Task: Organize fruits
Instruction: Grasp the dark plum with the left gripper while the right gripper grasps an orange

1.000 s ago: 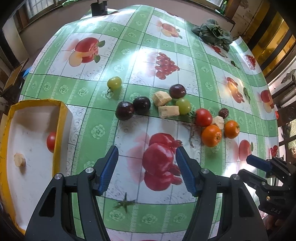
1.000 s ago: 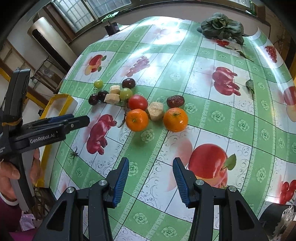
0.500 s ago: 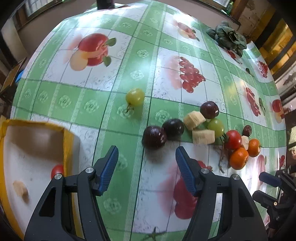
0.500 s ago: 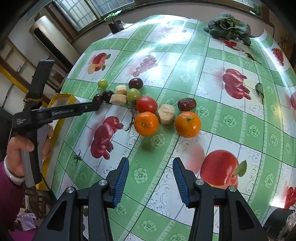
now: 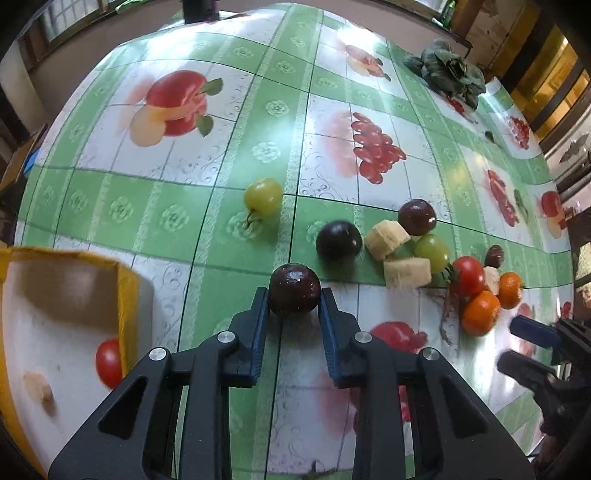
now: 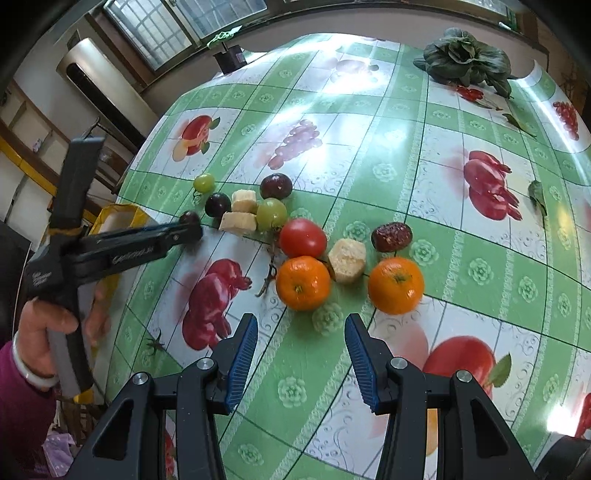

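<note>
My left hand-held gripper (image 5: 294, 295) has just closed its jaws on the dark plum (image 5: 294, 289) at their very tips, still low over the desk (image 5: 236, 206); my right hand-held gripper (image 6: 301, 356) hangs apart and empty near the oranges (image 6: 303, 283). Round and glossy, the plum could squirt forward into the second plum (image 5: 338, 240) if I lift carelessly. The yellow tray (image 5: 127, 295) sits just left, its raised rim needing clearance, with bare cloth between.

A home dining room: fruit-print tablecloth (image 6: 369, 155), barred window (image 6: 155, 26), standing air conditioner (image 6: 99, 88).
</note>
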